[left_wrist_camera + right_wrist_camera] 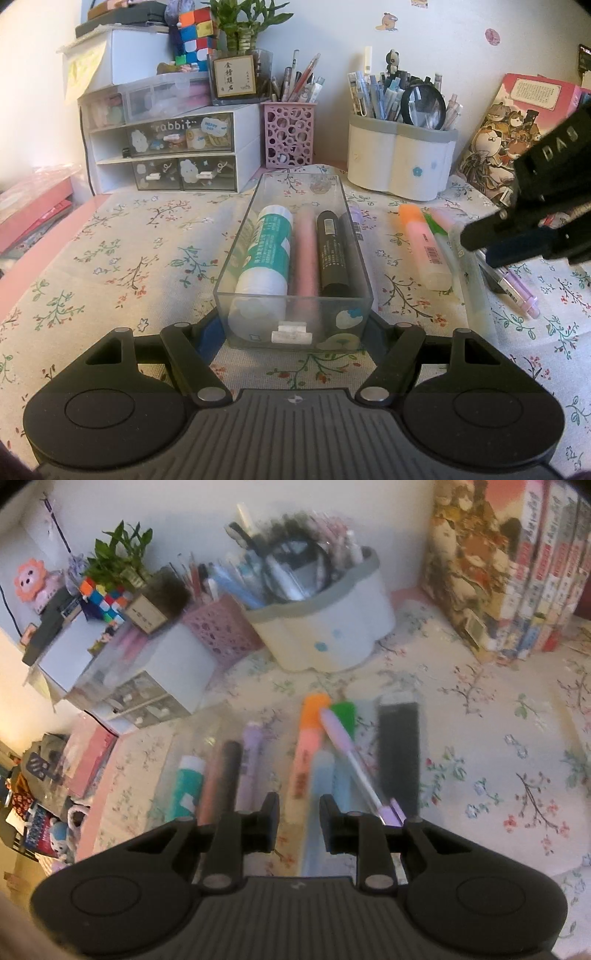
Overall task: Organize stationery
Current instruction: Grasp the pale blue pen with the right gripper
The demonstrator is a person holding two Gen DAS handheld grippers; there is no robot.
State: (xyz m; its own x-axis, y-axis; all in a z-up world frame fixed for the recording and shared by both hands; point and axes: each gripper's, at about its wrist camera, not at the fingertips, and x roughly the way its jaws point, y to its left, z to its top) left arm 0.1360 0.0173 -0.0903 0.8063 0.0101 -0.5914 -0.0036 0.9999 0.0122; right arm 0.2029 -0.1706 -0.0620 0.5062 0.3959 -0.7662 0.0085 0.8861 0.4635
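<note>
Left gripper (pixel 293 332) clamps the clear tray (pixel 236 236), four items filed; right gripper (pixel 298 814), jaws parted and empty, hovers over the loose highlighters (pixel 308 753).

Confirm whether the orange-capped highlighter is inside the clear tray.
No: the orange-capped highlighter lies on the tablecloth, right of the clear tray.

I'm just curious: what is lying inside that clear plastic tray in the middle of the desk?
Inside the clear tray: a teal-and-white glue stick, a pink marker and a black marker. A purple pen lies at its right wall; whether inside is unclear.
</note>
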